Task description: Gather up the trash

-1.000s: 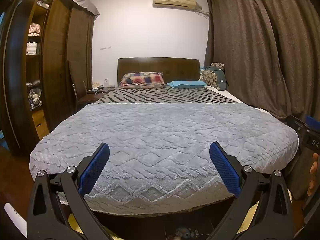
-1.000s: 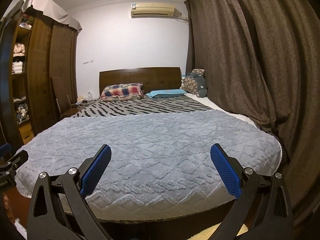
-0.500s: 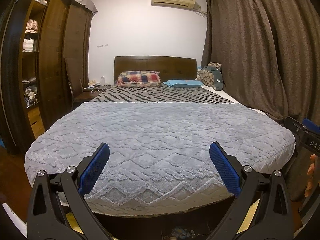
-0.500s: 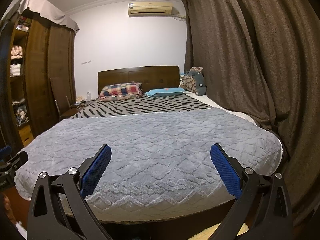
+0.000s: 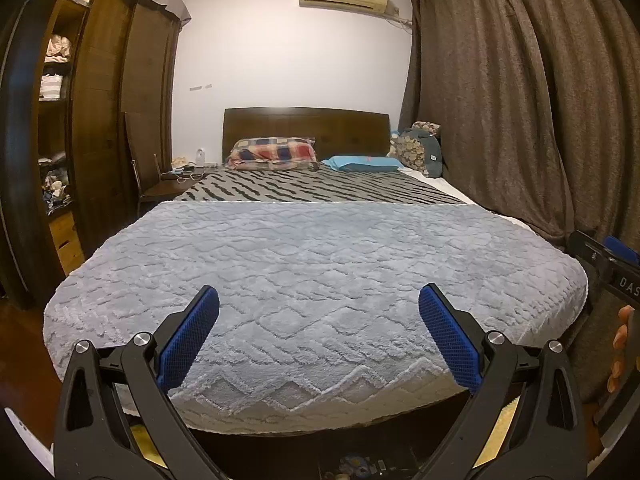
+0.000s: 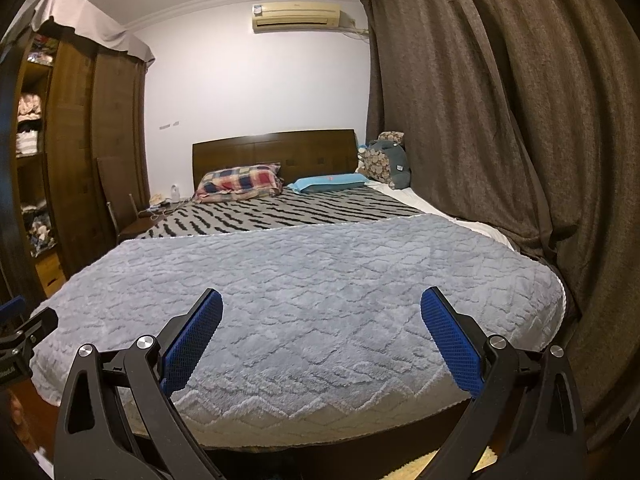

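Observation:
No trash shows on the bed. My left gripper (image 5: 319, 312) is open and empty, held at the foot of the bed (image 5: 320, 272) with its grey quilted blanket. My right gripper (image 6: 321, 312) is open and empty too, also at the foot of the bed (image 6: 304, 280). The right gripper's body shows at the right edge of the left wrist view (image 5: 608, 264); the left gripper's body shows at the left edge of the right wrist view (image 6: 24, 340). Small items lie on the floor under the bed's foot (image 5: 356, 466), too small to tell.
A plaid pillow (image 5: 274, 154), a blue pillow (image 5: 362, 163) and cushions (image 5: 420, 148) lie at the headboard. A wooden wardrobe (image 5: 80, 128) stands left, a chair with cables (image 5: 160, 184) beside the bed. Brown curtains (image 5: 520, 100) hang right.
Both grippers have drifted slightly left along the foot of the bed, so the view has shifted. Jaws stay open.

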Demonstrator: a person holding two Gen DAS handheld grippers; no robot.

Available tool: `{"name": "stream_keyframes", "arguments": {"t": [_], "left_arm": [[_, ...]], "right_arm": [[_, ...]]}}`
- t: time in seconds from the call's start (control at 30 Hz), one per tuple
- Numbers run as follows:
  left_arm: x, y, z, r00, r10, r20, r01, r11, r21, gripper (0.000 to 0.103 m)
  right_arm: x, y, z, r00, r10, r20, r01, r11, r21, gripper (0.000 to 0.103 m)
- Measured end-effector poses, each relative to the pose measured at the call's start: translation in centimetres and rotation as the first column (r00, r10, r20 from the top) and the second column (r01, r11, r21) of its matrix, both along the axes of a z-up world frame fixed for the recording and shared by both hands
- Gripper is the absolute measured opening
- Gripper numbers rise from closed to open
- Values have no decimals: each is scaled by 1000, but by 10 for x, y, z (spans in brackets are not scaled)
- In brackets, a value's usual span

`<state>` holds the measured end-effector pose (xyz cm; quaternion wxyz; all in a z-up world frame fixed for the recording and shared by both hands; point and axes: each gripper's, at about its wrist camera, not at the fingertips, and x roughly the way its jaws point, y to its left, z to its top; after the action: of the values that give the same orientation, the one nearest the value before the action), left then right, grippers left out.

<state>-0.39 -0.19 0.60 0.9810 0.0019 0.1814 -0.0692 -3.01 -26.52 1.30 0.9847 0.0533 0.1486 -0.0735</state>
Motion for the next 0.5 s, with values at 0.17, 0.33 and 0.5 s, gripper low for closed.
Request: {"name": "stream_keyframes", "arguments": {"t": [0.17, 0.33, 0.5], "left_arm": [[2, -4, -1, 1000, -9, -2, 9, 1000, 4, 95], [5, -6, -1, 1000, -10, -12, 10, 1000, 4, 95], [7, -6, -1, 1000, -11, -13, 11, 1000, 5, 95]], "right_arm": [[2, 1, -1, 1000, 1, -8, -1, 1000, -1, 100], [3, 0, -2, 1000, -4, -7, 4, 1000, 0, 100], [4, -2, -2, 1000, -12, -9, 12, 1000, 1, 100]]}}
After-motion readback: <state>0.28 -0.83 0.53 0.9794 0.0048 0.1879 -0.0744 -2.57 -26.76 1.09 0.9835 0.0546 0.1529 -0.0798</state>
